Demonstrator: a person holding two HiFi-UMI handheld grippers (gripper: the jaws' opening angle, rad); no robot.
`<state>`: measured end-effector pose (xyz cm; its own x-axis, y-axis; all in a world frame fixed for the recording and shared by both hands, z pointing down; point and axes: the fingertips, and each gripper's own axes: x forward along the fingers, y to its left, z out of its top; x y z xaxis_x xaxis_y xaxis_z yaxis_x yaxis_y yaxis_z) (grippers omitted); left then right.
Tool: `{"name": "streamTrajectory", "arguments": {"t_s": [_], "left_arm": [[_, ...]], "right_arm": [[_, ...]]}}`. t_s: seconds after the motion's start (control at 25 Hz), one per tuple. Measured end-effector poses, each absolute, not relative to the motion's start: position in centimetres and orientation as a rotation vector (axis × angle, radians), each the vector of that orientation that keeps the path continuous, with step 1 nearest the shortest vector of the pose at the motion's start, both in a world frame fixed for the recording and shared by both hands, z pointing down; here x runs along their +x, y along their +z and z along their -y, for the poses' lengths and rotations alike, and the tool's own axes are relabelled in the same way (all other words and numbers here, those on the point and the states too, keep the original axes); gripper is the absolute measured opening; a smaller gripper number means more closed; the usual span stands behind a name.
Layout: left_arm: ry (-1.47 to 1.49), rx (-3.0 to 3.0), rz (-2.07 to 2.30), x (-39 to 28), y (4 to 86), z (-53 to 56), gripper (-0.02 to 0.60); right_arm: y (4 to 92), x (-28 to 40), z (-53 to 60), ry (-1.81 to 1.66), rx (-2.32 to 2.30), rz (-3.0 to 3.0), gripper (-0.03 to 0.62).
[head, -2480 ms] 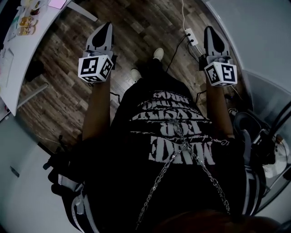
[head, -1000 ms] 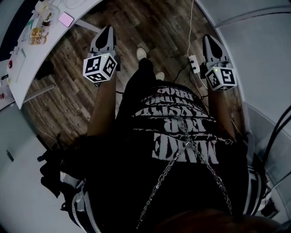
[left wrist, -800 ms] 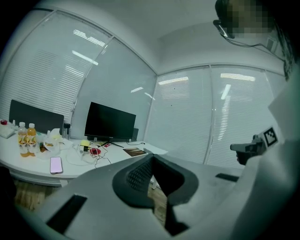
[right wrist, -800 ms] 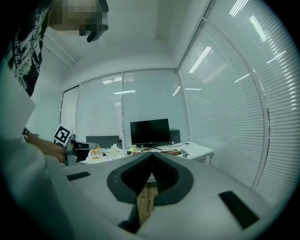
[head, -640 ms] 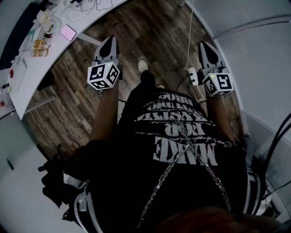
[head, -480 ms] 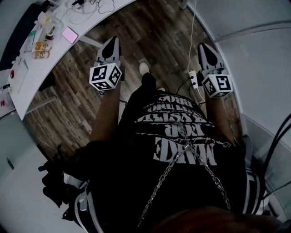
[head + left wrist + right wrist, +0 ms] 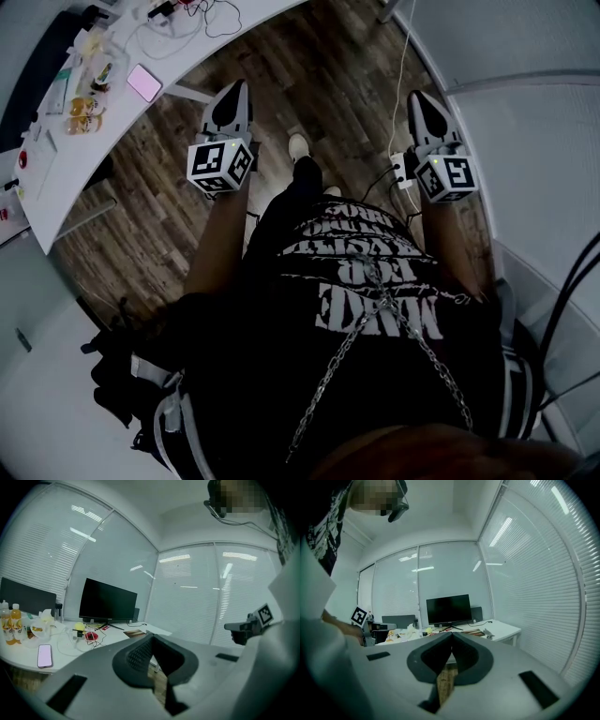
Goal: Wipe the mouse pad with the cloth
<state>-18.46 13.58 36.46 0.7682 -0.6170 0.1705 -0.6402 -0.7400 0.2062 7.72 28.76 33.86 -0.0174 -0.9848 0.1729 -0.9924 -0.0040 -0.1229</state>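
Observation:
In the head view my left gripper (image 7: pixel 234 91) and right gripper (image 7: pixel 419 97) are held out level over the wooden floor (image 7: pixel 319 66), apart from the white desk (image 7: pixel 56 178). Both are shut with nothing between the jaws, as the left gripper (image 7: pixel 152 637) and right gripper (image 7: pixel 451 634) show in their own views. A flat brown pad (image 7: pixel 135 633) lies on the desk right of the monitor (image 7: pixel 107 601). In the right gripper view the brown pad (image 7: pixel 477 632) has a small grey crumpled thing (image 7: pixel 488 632) beside it; I cannot tell whether that is the cloth.
On the desk lie a pink phone (image 7: pixel 143 82), drink bottles (image 7: pixel 9 623), snacks and loose cables. A white power strip (image 7: pixel 401 169) with cords lies on the floor by my right gripper. Blinded glass walls close off the far side and the right.
The person has walked forward: both grippers, still shut and empty, moved toward the desk, and more of the desk has come into the head view.

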Motion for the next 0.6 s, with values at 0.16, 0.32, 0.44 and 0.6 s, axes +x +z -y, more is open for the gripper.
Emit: {"name": "streamTrajectory", "arguments": {"t_s": [0.16,0.32,0.44,0.6], "left_arm": [[0.12,2.712,0.959,-17.4,36.9,-11.1,-0.003],[0.1,2.72,0.92,-16.0,36.7,-8.7,-0.003],[0.079,2.717,0.898,-15.2,36.5,-6.7,-0.003],[0.053,2.716,0.843,-14.0,36.3,-5.0,-0.003]], "right_arm": [[33.5,8.2,-26.5,0.318,2.185,2.178,0.0],[32.8,8.7,-24.6,0.298,2.188,2.16,0.0],[31.7,9.4,-23.1,0.269,2.203,2.136,0.0],[30.4,10.1,-22.1,0.247,2.239,2.094,0.0]]}}
